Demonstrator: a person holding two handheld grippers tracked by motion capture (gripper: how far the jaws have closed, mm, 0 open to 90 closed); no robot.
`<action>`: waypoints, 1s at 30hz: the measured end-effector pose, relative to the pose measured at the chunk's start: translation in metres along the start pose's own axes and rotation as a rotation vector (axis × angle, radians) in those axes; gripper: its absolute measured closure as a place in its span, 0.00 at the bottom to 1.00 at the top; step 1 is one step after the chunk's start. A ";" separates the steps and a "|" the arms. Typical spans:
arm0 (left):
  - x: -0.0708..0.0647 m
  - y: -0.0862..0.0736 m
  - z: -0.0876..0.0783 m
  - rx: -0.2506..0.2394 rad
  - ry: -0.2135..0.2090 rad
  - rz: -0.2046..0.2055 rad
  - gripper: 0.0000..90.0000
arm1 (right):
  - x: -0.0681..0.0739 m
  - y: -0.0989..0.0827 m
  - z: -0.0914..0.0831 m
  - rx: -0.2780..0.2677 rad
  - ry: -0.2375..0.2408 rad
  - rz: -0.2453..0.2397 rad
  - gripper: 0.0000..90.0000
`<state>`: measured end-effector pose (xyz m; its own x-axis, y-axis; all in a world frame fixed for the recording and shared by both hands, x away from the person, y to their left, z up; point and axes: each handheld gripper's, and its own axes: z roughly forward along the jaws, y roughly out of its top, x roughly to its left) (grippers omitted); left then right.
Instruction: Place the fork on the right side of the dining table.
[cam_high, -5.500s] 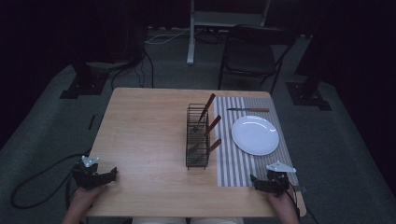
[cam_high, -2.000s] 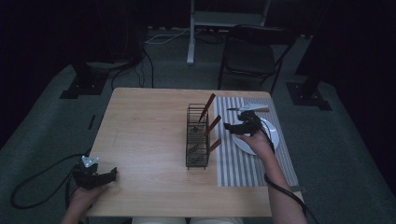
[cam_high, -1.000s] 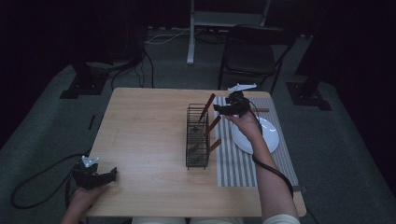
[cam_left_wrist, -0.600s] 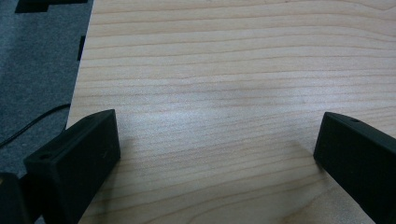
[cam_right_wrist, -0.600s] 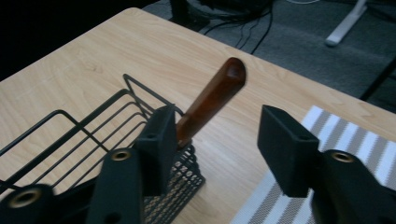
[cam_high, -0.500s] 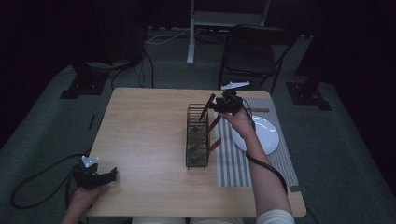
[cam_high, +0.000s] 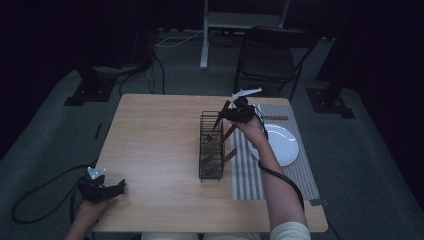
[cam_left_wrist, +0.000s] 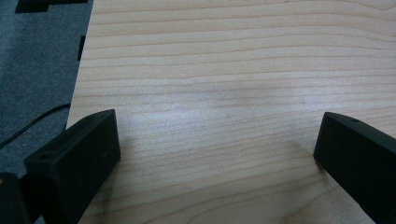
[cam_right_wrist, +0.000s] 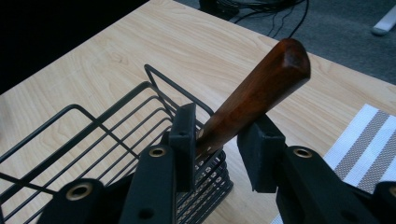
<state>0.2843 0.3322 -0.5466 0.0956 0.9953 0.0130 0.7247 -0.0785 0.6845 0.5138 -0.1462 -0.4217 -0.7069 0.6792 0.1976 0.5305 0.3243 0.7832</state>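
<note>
Handle (cam_right_wrist: 252, 100) between fingers (cam_right_wrist: 183, 135) (closing), leaning

The high view was dim and underexposed; the room beyond the table (cam_high: 160, 145) fell to near black, and detail was soft. In the left gripper view, a pale sheen lay on the wood between the jaws, with soft shadow beneath each. In the right gripper view, the wooden handle (cam_right_wrist: 261, 93) between the jaws was evenly lit with a dull highlight at its tip; the jaws nearest the lens were slightly soft.
</note>
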 end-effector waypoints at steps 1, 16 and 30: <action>0.000 0.000 0.000 0.000 0.000 0.000 0.01 | 0.000 0.000 0.000 0.000 0.000 0.000 0.76; 0.000 0.000 0.000 0.000 0.000 0.000 0.01 | 0.000 0.001 -0.012 -0.042 0.101 -0.005 0.86; 0.000 0.000 0.000 0.000 0.000 0.000 0.01 | 0.007 0.004 -0.031 -0.078 0.108 -0.007 0.90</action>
<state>0.2843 0.3322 -0.5466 0.0955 0.9953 0.0131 0.7248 -0.0786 0.6845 0.4967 -0.1606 -0.3990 -0.7590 0.6007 0.2510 0.4901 0.2735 0.8277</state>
